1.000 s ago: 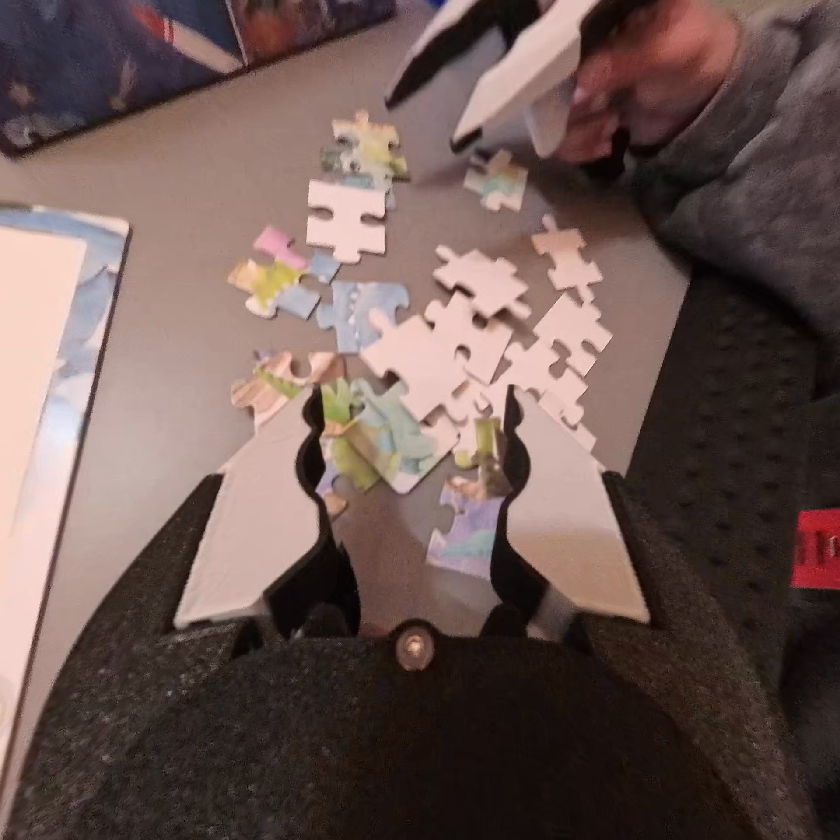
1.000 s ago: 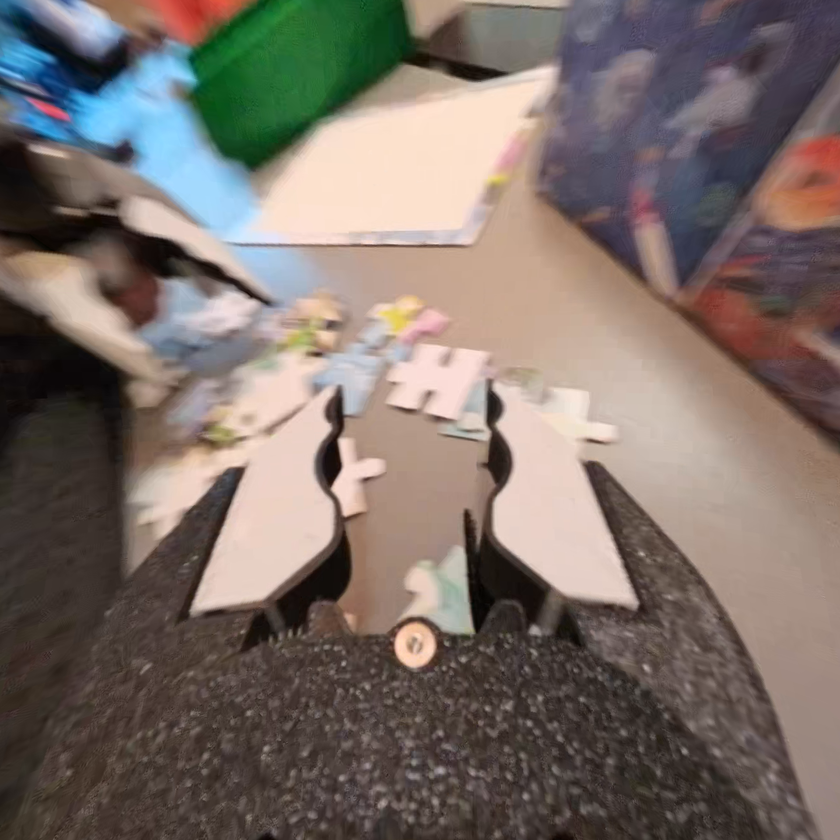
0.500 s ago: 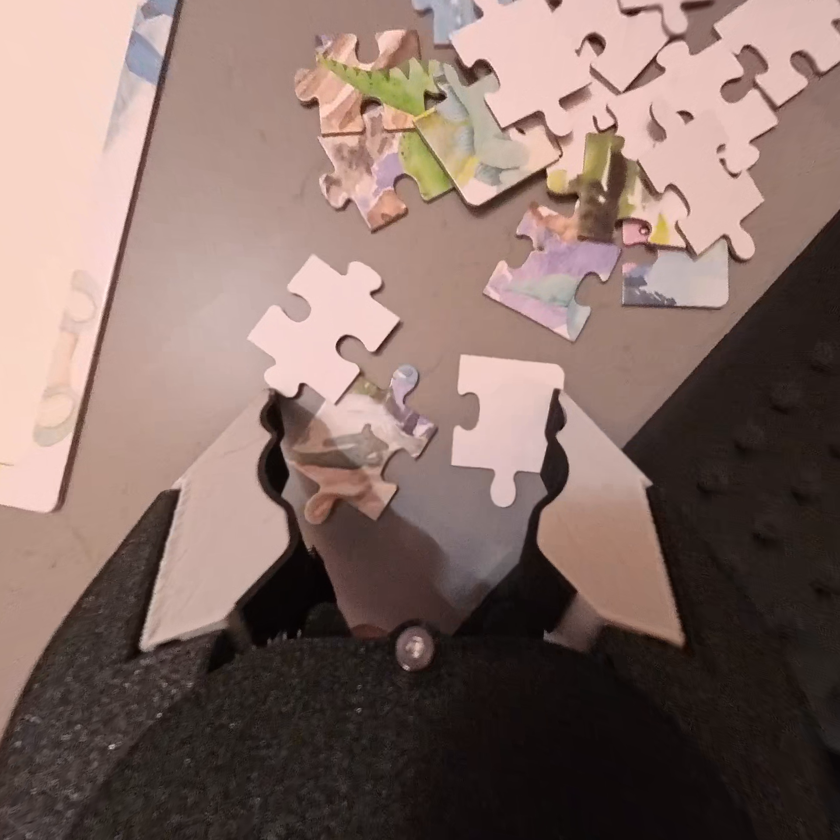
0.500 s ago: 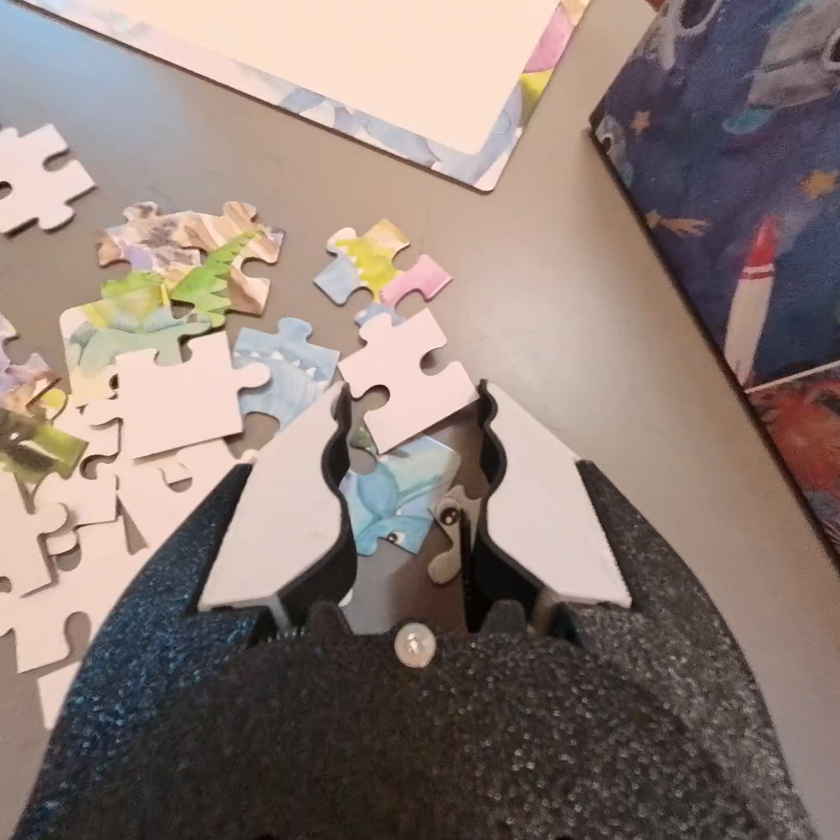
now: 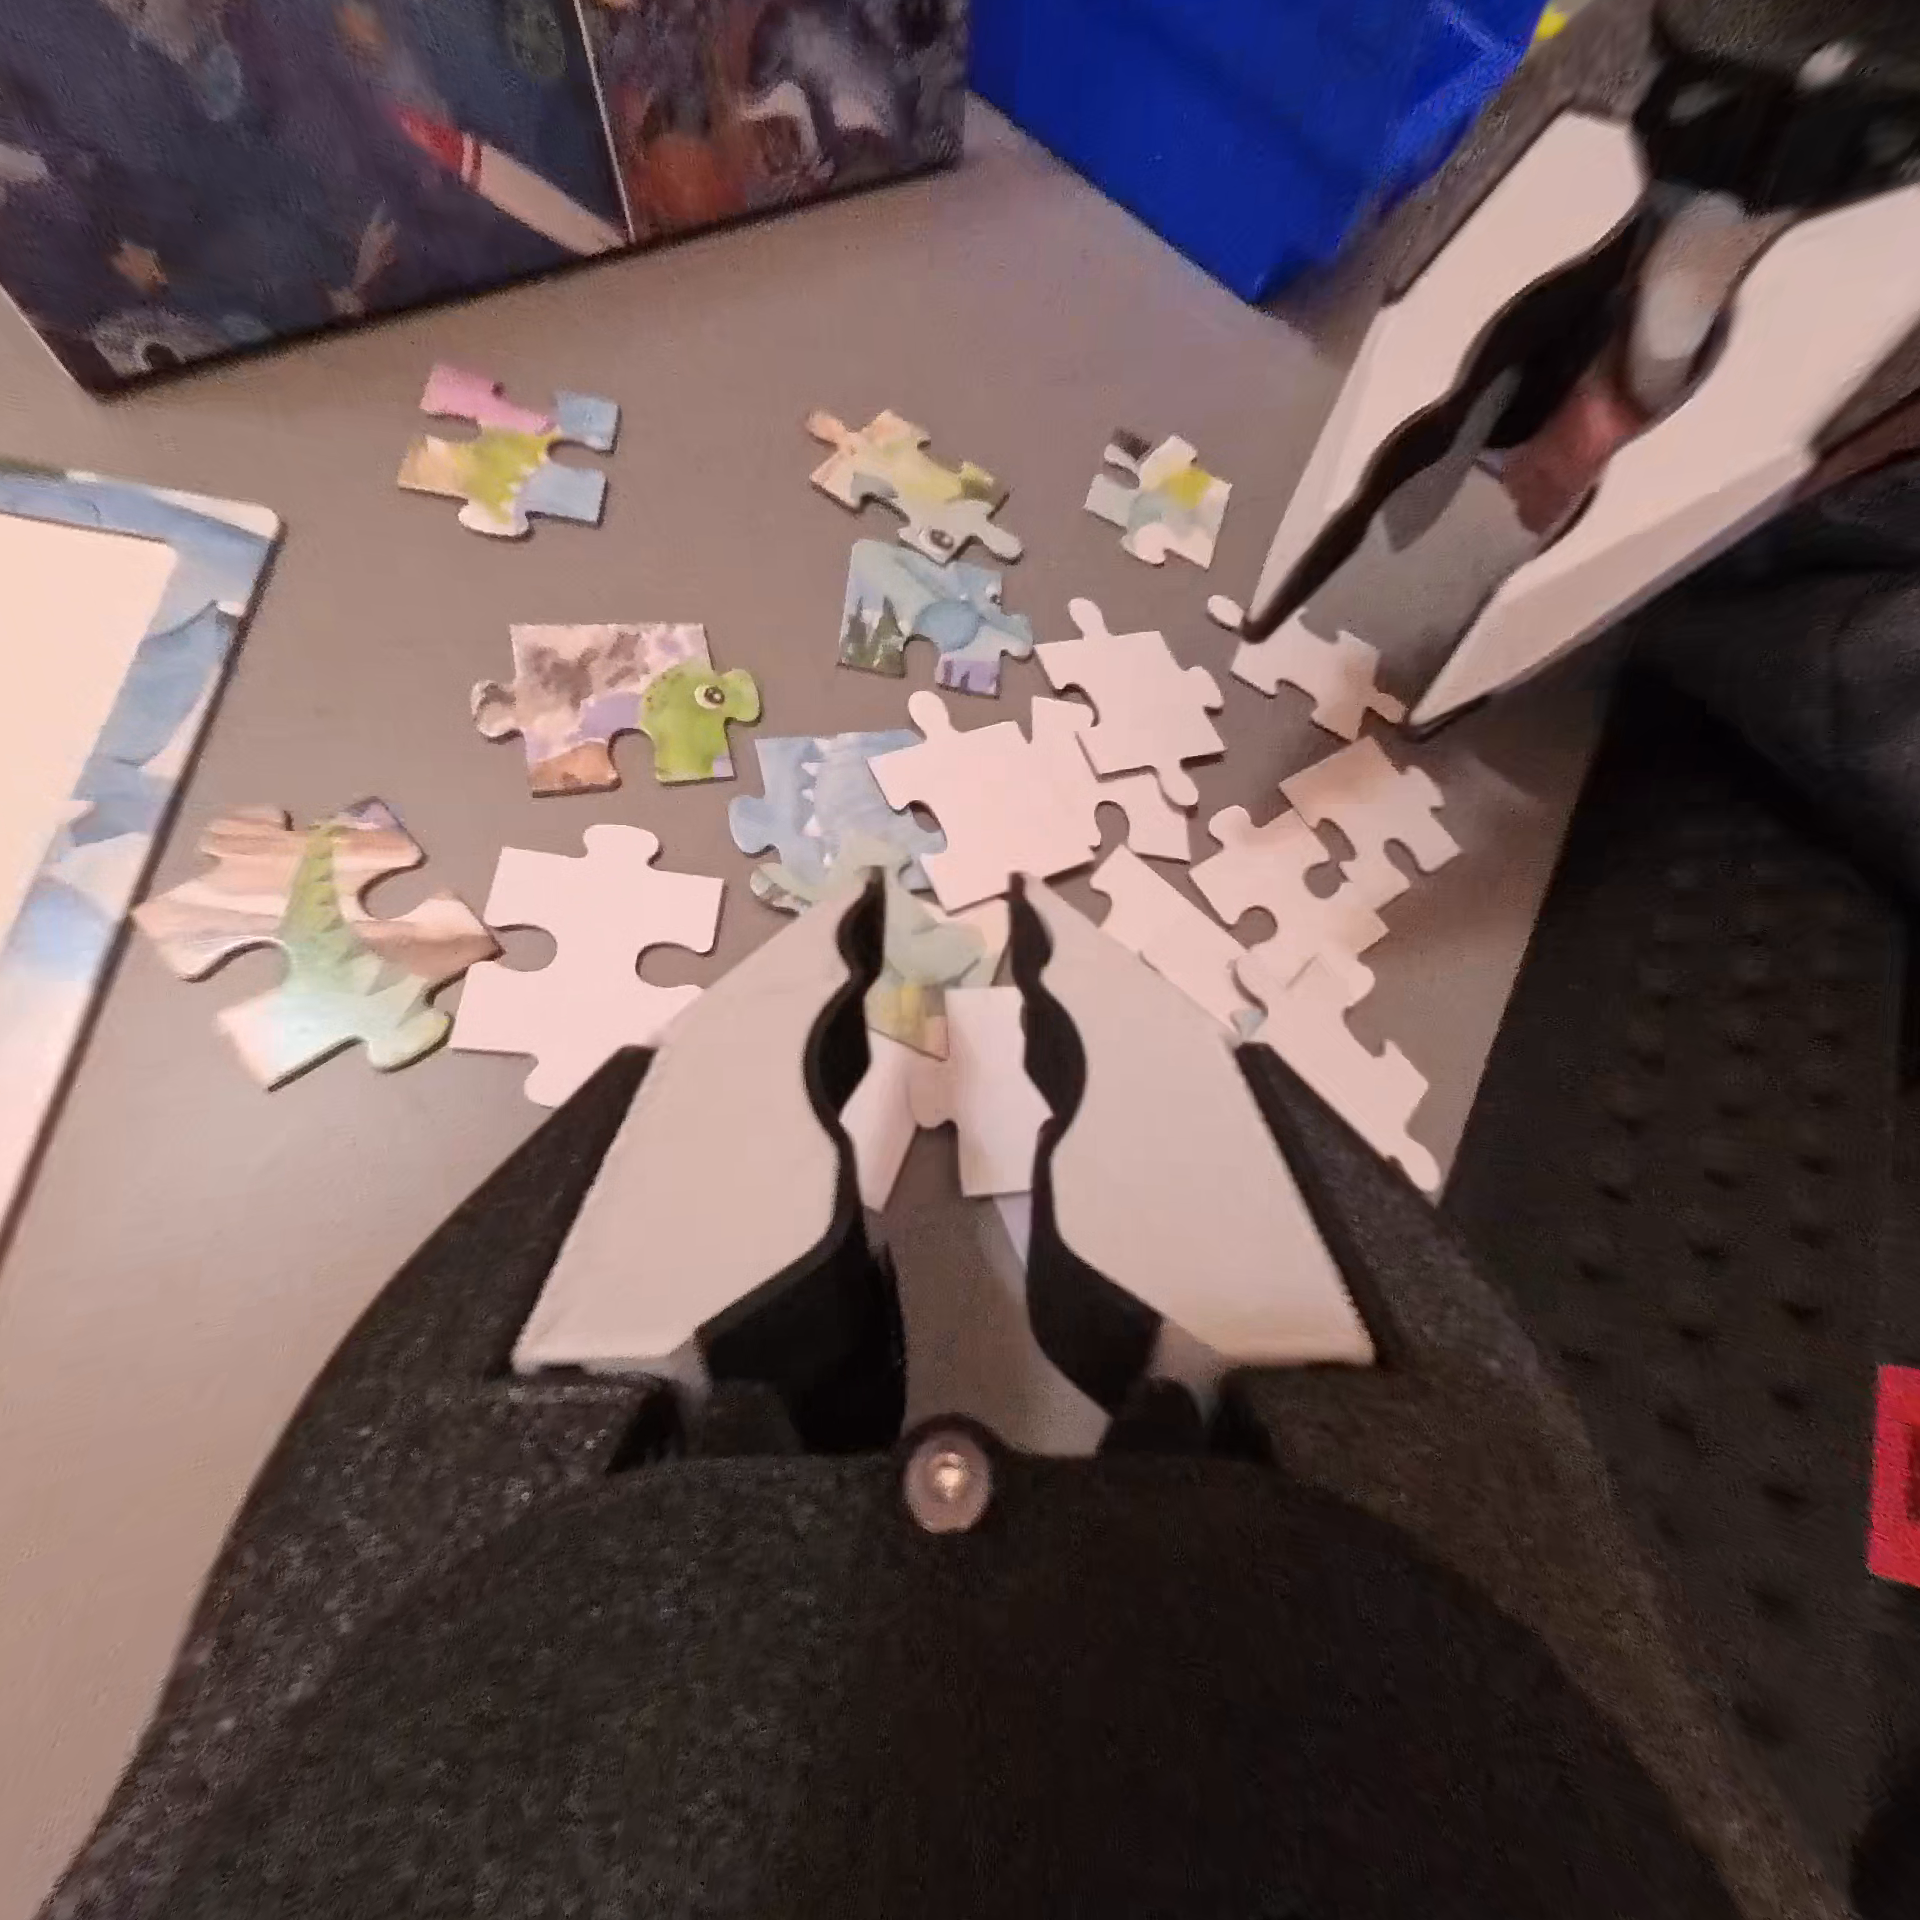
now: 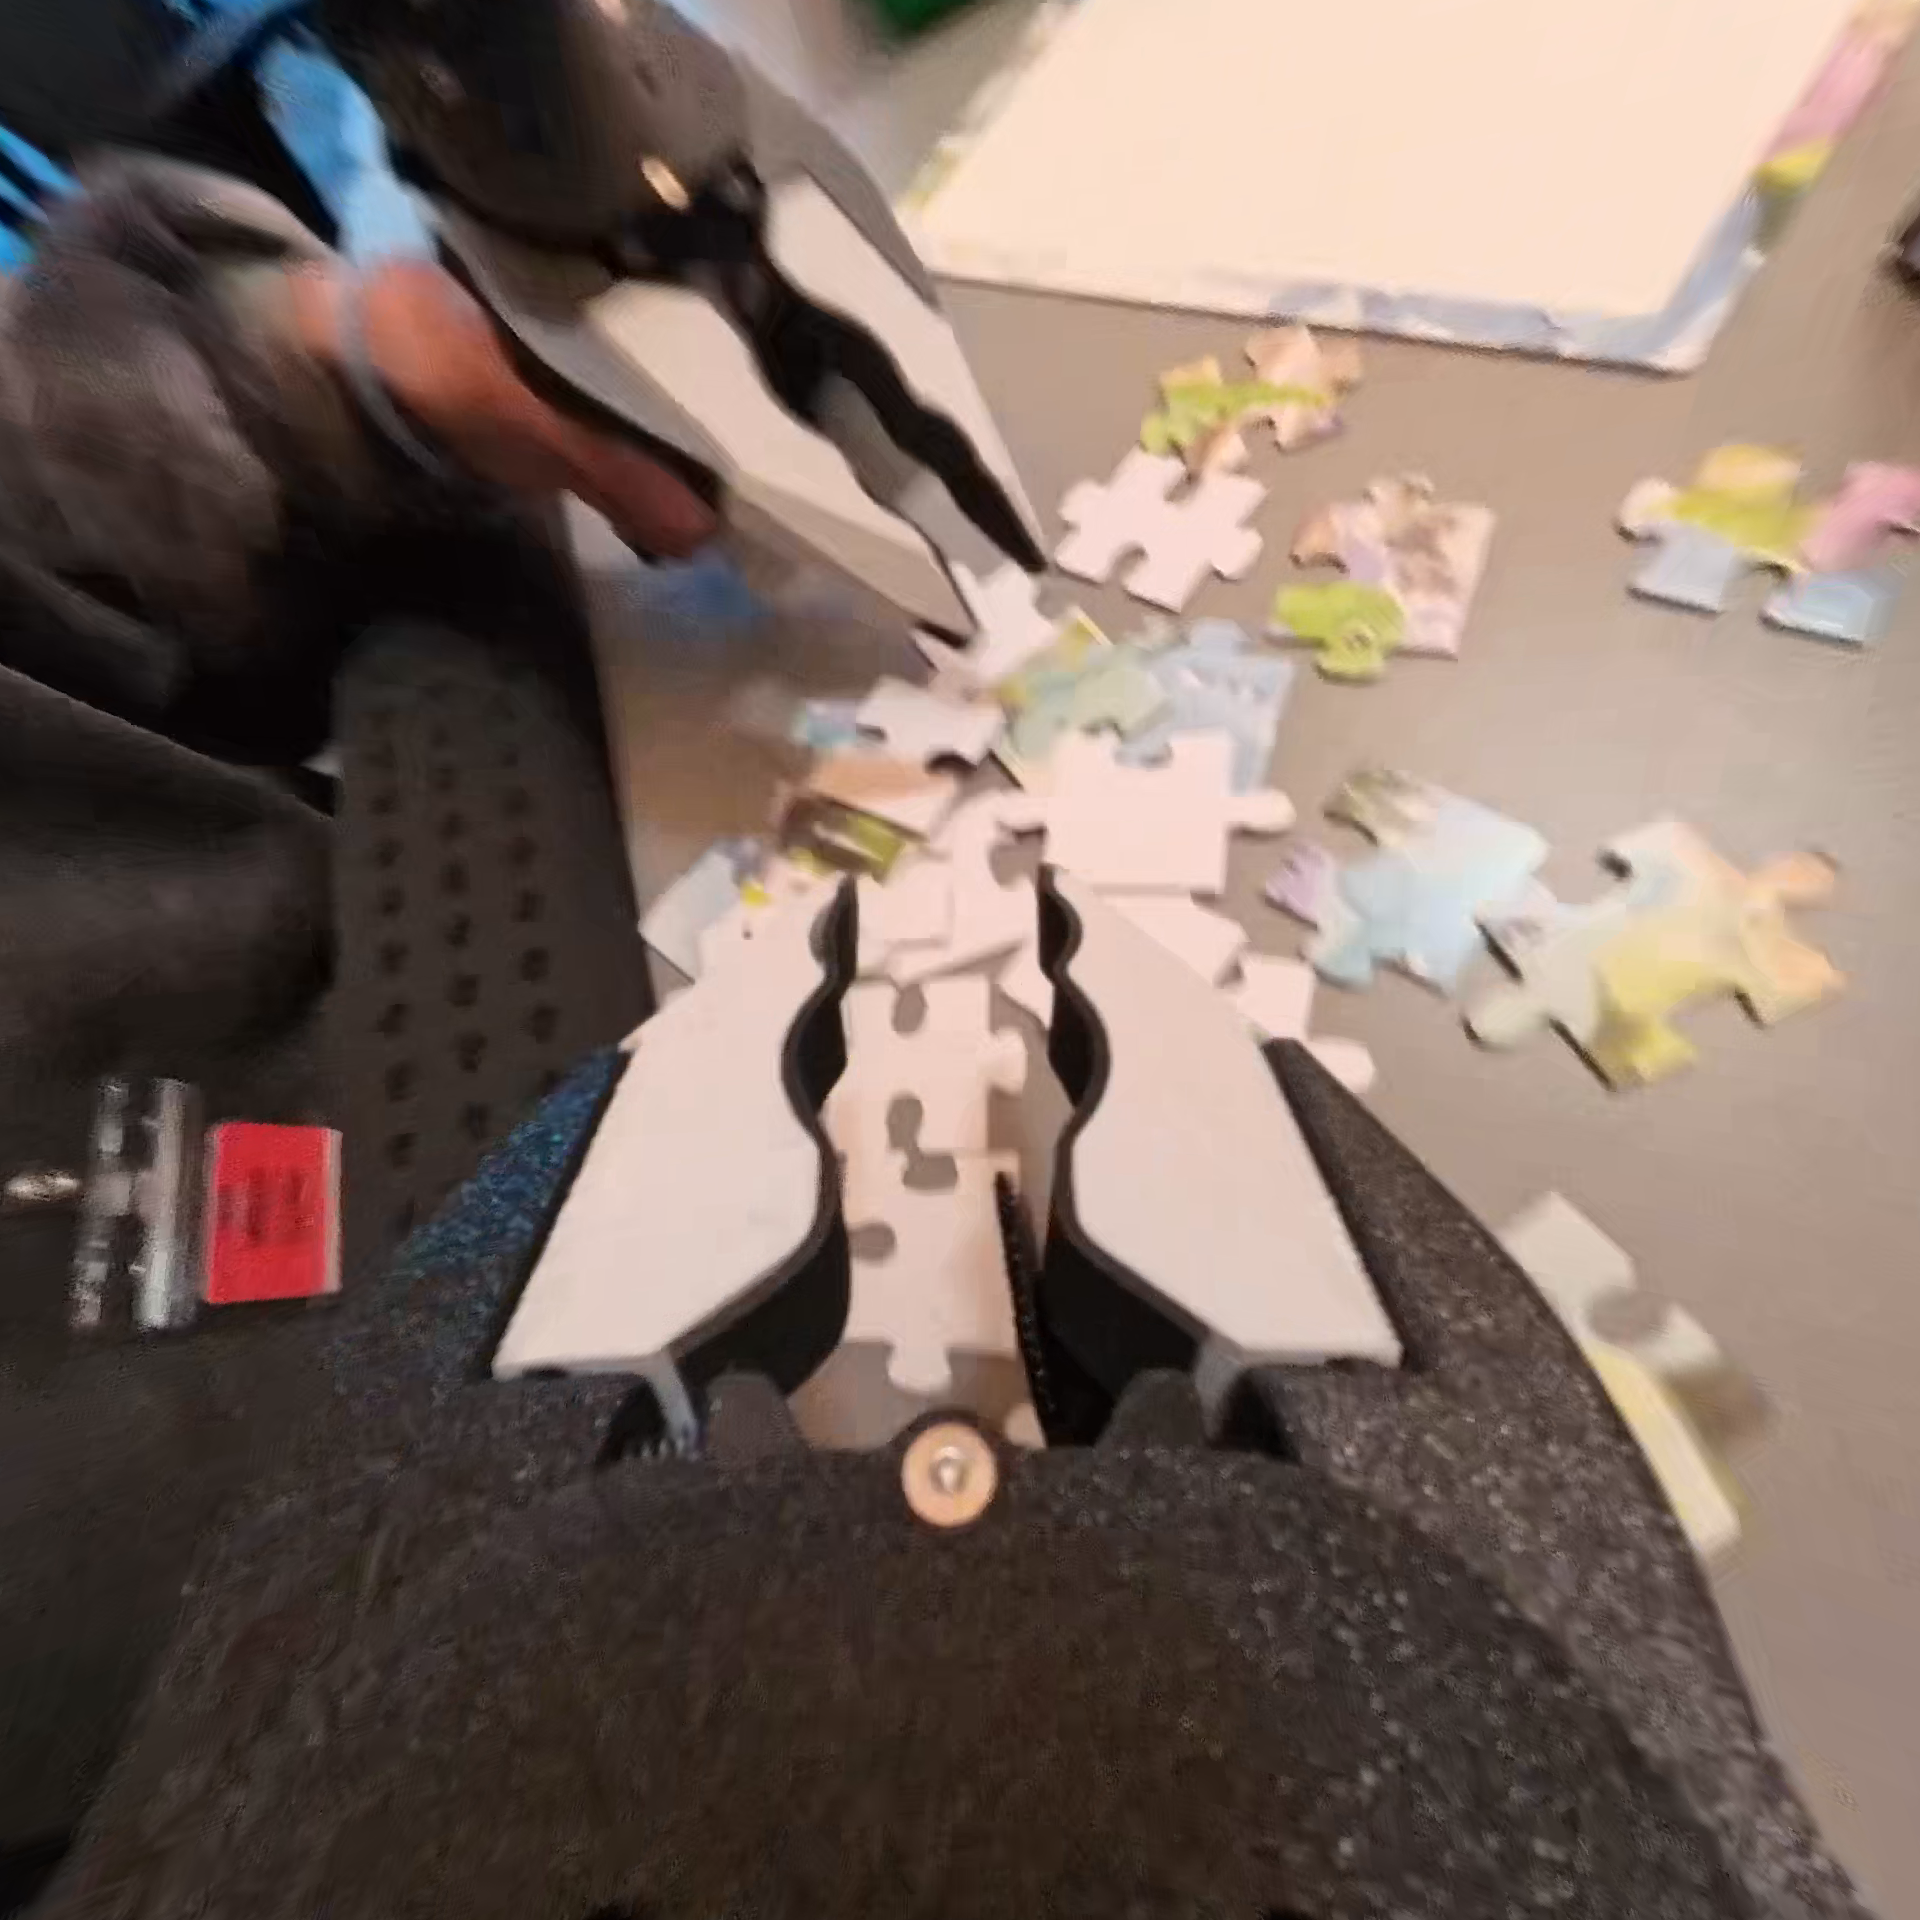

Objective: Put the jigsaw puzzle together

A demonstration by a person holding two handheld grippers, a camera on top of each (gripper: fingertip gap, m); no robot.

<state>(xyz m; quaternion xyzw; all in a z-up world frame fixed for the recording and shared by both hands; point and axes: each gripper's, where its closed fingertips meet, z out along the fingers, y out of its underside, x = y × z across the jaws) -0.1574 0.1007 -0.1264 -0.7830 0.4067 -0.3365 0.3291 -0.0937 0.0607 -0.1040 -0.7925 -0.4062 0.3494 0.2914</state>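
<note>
Loose jigsaw pieces lie on the grey table (image 5: 312, 1195), some picture side up, several white side up. A green dinosaur-head piece (image 5: 623, 707) shows in both views (image 6: 1382, 582). My left gripper (image 5: 945, 894) is open with a narrow gap, low over the heap of white pieces (image 5: 1039, 800); a white piece (image 5: 982, 1091) lies under the gap. My right gripper (image 6: 945, 888) is open over overlapping white pieces (image 6: 925, 1122). In the left wrist view its fingertips (image 5: 1257, 623) straddle a white piece (image 5: 1320, 670) near the table's right edge.
The puzzle tray (image 5: 104, 675) lies at the left, also seen far off in the right wrist view (image 6: 1351, 156). A dark picture box (image 5: 312, 156) and a blue bin (image 5: 1195, 125) stand behind. A dark dotted seat (image 5: 1714, 1039) borders the table's right edge. My right fingertips sit around 9 cm from my left ones. My right gripper's tips are some 15 cm from the dark dotted seat (image 5: 1714, 1039).
Both views have swung back over the heap of pieces. Both grippers' jaws are narrower than half a second ago. The right gripper has come down onto a white piece at the table's edge.
</note>
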